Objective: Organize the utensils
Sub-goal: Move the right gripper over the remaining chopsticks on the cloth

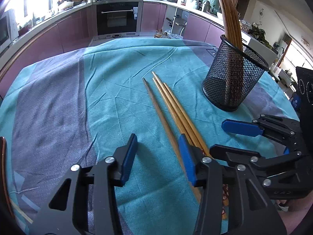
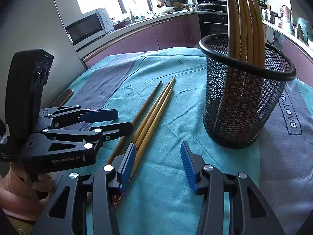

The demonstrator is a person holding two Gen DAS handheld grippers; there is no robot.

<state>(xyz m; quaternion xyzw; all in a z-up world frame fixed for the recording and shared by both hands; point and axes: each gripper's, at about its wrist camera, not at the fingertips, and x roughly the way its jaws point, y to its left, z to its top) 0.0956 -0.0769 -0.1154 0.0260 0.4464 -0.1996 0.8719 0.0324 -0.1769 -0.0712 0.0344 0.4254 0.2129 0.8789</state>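
Several wooden chopsticks lie side by side on the teal cloth; they also show in the right wrist view. A black mesh holder stands to their right with several chopsticks upright in it, and shows in the right wrist view. My left gripper is open and empty, its right finger resting beside the chopsticks' near ends. My right gripper is open and empty, its left finger next to the chopsticks, the holder ahead to the right. Each gripper shows in the other view: the right and the left.
The table carries a teal and grey cloth. A thin stick lies at the near left edge. A kitchen counter, oven and microwave stand behind. A phone-like object lies at the table's left edge.
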